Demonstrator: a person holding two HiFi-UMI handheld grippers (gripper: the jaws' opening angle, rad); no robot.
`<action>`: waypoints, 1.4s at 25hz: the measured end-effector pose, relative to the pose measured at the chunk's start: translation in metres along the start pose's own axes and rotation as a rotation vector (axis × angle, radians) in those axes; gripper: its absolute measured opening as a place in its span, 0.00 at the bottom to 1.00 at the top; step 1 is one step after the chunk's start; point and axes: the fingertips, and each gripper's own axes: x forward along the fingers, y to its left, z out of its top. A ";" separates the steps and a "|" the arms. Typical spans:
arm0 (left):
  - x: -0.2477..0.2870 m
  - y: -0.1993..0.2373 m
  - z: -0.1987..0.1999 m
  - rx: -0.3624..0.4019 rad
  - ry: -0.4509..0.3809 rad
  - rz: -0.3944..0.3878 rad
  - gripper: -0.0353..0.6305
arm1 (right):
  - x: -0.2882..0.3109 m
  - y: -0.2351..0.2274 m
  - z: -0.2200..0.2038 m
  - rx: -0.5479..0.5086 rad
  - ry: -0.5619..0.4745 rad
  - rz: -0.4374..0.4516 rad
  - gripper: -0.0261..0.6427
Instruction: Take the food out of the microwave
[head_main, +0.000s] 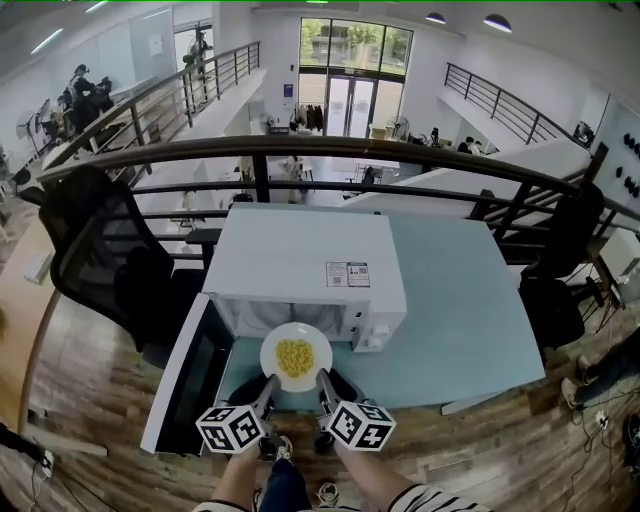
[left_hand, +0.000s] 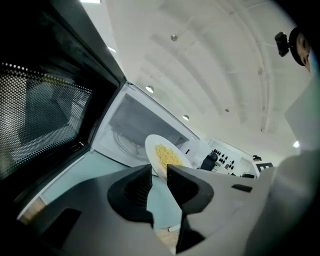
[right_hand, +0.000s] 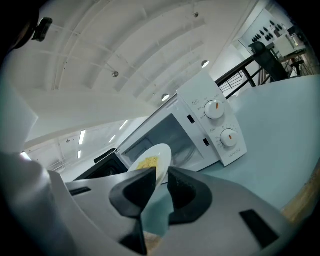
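A: Head view first. Where to find the food?
B: Heaped yellow food (head_main: 294, 358) on a white plate (head_main: 296, 340), out in front of the microwave (head_main: 300, 262), clear of its open mouth, above the pale table (head_main: 470, 300). Door (head_main: 185, 380) swung wide to the left.
A: And relative to the tools?
B: Straight ahead of both, carried between them. Left gripper (head_main: 269, 383) clamped on the near-left rim, right gripper (head_main: 325, 379) clamped on the near-right rim. Equally near, one to each side.
A: Left gripper view?
B: Jaws closed on the plate's edge, food just beyond the tips, empty cavity behind, mesh door at the left.
A: Right gripper view?
B: Same hold: rim pinched between the jaws, microwave dials off to the right.
A: Likely next move?
B: Judging by the task, away from the oven and down onto bare table. Worth keeping both grips level with each other; otherwise a risk of spilled food.
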 end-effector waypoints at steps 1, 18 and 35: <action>-0.004 -0.003 -0.002 0.000 -0.001 0.003 0.21 | -0.005 0.001 -0.001 -0.001 0.003 0.001 0.16; -0.062 -0.040 -0.026 0.011 -0.049 0.032 0.20 | -0.073 0.016 -0.021 -0.024 0.034 0.055 0.16; -0.092 -0.068 -0.064 0.016 -0.027 0.005 0.18 | -0.125 0.005 -0.042 -0.024 0.062 0.035 0.16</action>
